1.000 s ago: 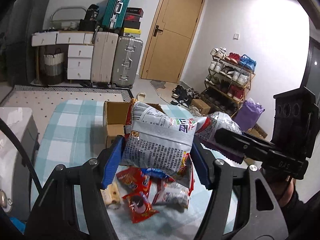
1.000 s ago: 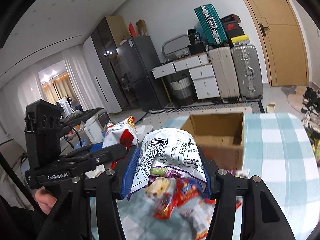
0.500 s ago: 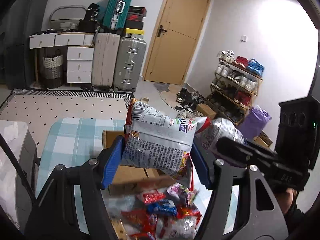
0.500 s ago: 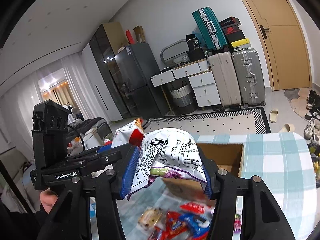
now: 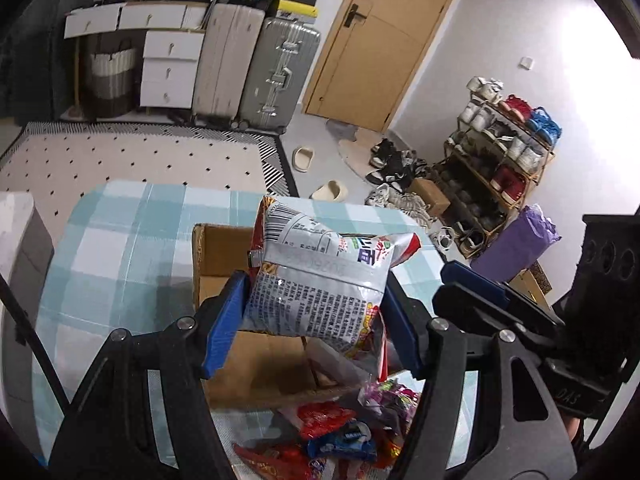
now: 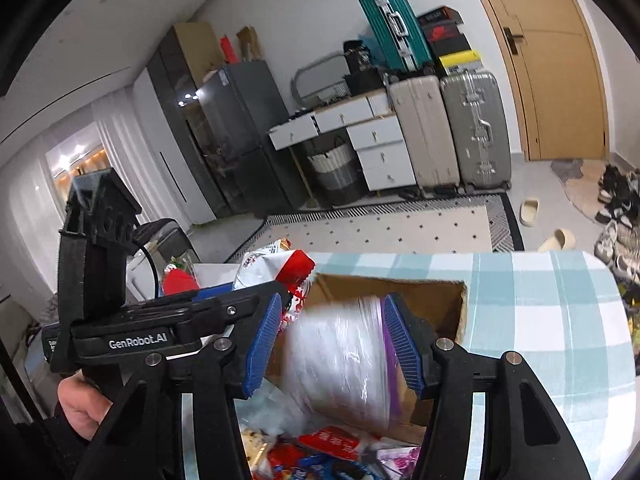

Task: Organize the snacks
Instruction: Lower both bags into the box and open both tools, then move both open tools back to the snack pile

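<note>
My left gripper (image 5: 312,320) holds a snack bag (image 5: 320,284) over the box (image 5: 224,248) on the table (image 5: 120,248). More snacks (image 5: 340,436) lie before the box. My right gripper (image 6: 334,340) is beside, with another bag (image 6: 340,364) between its fingers.

Home interior, entry area: wooden door (image 5: 376,40), suitcases (image 5: 276,76), white drawers (image 5: 168,68), shoe rack (image 5: 500,156), slippers (image 6: 556,240), fridge (image 6: 240,136), patterned rug (image 5: 132,152), checked tablecloth (image 5: 120,248).
</note>
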Motion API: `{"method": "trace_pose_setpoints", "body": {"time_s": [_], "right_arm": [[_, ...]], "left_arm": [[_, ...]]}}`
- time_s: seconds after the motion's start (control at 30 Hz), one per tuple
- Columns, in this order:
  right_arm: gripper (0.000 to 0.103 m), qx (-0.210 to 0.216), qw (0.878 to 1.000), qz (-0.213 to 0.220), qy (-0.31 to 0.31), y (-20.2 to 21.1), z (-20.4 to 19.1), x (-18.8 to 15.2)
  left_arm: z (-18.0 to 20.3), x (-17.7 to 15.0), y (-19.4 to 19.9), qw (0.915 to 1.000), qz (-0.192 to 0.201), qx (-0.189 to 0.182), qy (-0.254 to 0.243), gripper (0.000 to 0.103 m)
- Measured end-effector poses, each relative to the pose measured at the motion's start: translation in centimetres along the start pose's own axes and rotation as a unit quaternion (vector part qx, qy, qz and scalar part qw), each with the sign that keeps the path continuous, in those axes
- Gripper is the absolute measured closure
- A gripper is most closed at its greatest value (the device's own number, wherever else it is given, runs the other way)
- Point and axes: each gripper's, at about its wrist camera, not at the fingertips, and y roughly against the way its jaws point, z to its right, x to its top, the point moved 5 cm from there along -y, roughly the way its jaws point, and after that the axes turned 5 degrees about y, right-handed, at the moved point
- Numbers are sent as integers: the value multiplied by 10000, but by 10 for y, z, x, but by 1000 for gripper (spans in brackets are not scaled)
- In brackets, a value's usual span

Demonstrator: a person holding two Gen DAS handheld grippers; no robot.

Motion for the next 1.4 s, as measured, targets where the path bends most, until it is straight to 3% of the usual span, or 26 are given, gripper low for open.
{"method": "trace_pose_setpoints", "body": {"time_s": [0.23,0.47,0.6,0.67,0.87,0.97,1.2,1.4], "right_arm": [[47,-143,9994,-302,-106,-27,23,-20],[47,-226,9989,-372,-169,-32,32,-24],[47,-307,9986,-387,-178,-31,34,-28],[47,-325,9985,-369,-232,-25,36,-29],[47,-411,9981,-353,-301,-4,40,-36],[39,-445,9980,-300,-319,12,38,-44],[32,-426,9979,-312,-363,49,25,-82],[31,-400,9973,-291,-542,75,15,-119]], "left_arm": [[-15,-15,-38,9994,-317,122,57,39],[-24,-26,-67,9971,-718,206,114,36],[-30,-26,-72,9966,-742,312,173,33],[-33,-26,-66,9969,-676,363,180,25],[-31,-31,-38,9975,-538,425,155,25],[-27,-43,-17,9980,-446,445,94,24],[-16,-83,46,9969,-1,755,-216,22],[-7,-115,87,9966,178,738,-321,21]]}}
